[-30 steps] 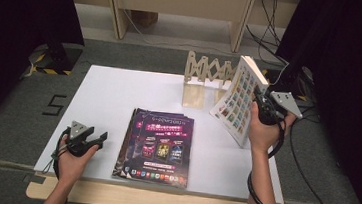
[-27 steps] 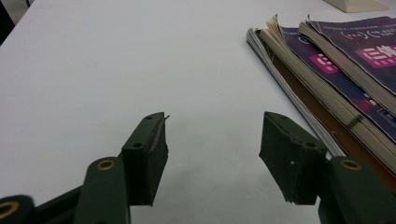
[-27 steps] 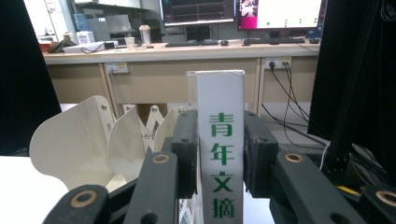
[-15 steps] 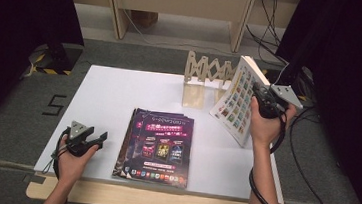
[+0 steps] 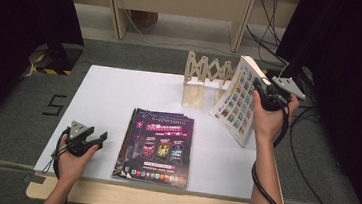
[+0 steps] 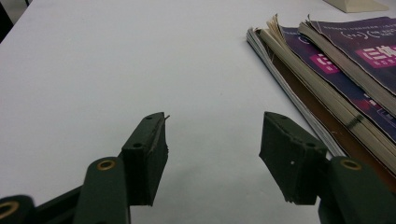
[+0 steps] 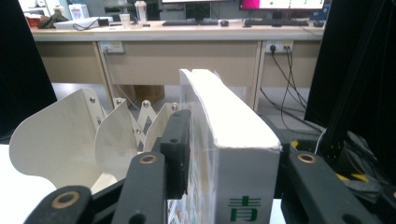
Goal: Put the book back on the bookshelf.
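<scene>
Our right gripper [image 5: 262,87] clamps the thick white-spined book with a picture-grid cover [image 5: 234,101] by its spine at the white table's [image 5: 119,96] far right edge; it seems heavy, stiff and glossy, so we grip deep. Our left gripper [image 6: 212,144] rests wide, empty.

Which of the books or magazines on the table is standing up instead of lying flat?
The white book with small coloured pictures on its cover, held between the right gripper's jaws beside the wooden rack. The purple magazines lie flat in a stack.

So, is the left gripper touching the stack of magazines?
Apart. In the high view, white table separates the left gripper from the stack of magazines.
</scene>
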{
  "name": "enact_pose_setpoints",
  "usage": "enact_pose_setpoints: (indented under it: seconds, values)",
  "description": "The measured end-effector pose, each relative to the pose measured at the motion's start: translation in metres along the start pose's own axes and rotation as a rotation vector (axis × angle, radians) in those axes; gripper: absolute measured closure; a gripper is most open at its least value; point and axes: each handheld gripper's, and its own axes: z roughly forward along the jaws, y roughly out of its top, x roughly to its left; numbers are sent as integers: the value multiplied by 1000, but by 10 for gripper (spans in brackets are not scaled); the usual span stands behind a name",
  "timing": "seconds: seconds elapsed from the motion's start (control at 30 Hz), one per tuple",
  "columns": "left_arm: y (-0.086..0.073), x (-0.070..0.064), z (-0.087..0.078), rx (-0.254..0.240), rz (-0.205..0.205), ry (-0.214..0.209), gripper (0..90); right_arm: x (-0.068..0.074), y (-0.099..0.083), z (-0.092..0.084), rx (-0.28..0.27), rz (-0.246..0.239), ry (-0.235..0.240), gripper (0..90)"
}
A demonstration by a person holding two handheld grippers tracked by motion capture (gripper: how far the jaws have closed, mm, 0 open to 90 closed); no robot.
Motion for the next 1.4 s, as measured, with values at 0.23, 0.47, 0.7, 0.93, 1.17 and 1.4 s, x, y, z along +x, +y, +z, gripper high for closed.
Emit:
enact_pose_setpoints:
  seconds: [0.23, 0.47, 0.7, 0.93, 1.17, 1.4]
  values:
    - [0, 0, 0, 1, 3, 1, 404, 0, -2, 2, -17, 3, -15, 679]
    - [0, 0, 0, 3, 3, -2, 404, -1, 2, 6, 16, -7, -16, 686]
    - [0, 0, 0, 3, 6, -1, 403, -3, 4, 8, 46, 2, -21, 710]
    - [0, 0, 0, 5, 8, -4, 403, -4, 11, 9, 114, 6, -17, 743]
    - [0, 0, 0, 8, 9, -6, 402, -1, 10, 0, 84, 31, -1, 746]
    - [0, -2, 1, 13, 21, 1, 404, 2, 13, -14, 36, 71, 29, 748]
